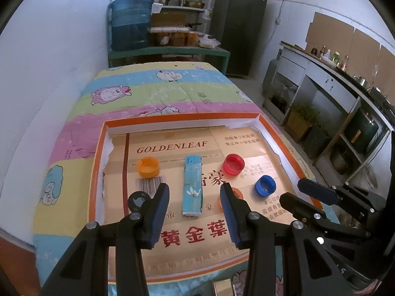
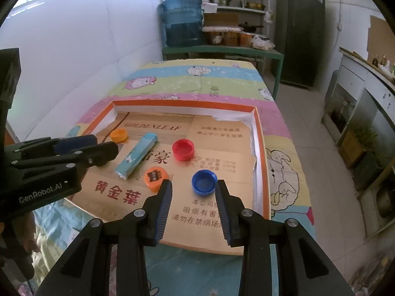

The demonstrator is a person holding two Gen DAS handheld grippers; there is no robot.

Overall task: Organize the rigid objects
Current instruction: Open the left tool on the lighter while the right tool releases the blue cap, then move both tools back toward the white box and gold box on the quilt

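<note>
A shallow orange-rimmed cardboard tray (image 1: 98, 162) (image 2: 260, 148) lies on a cartoon quilt. In it lie a light blue lighter (image 1: 193, 185) (image 2: 137, 156), a yellow-orange cap (image 1: 148, 166) (image 2: 119, 134), a red cap (image 1: 233, 164) (image 2: 183, 149), a blue cap (image 1: 265, 185) (image 2: 204, 181) and an orange cap (image 2: 155, 177), which my left finger partly hides in the left wrist view (image 1: 238, 193). My left gripper (image 1: 195, 197) is open and empty, its fingers either side of the lighter's near end. My right gripper (image 2: 193, 192) is open and empty, just short of the blue cap.
A black round disc (image 1: 138, 201) lies by the tray's left wall. A second light blue lighter (image 2: 74, 131) lies outside the tray's left rim. The quilt-covered table (image 1: 153, 93) ends at a wall on the left. Beyond it stand a water jug (image 1: 130, 22), shelves and a fridge (image 2: 300, 32).
</note>
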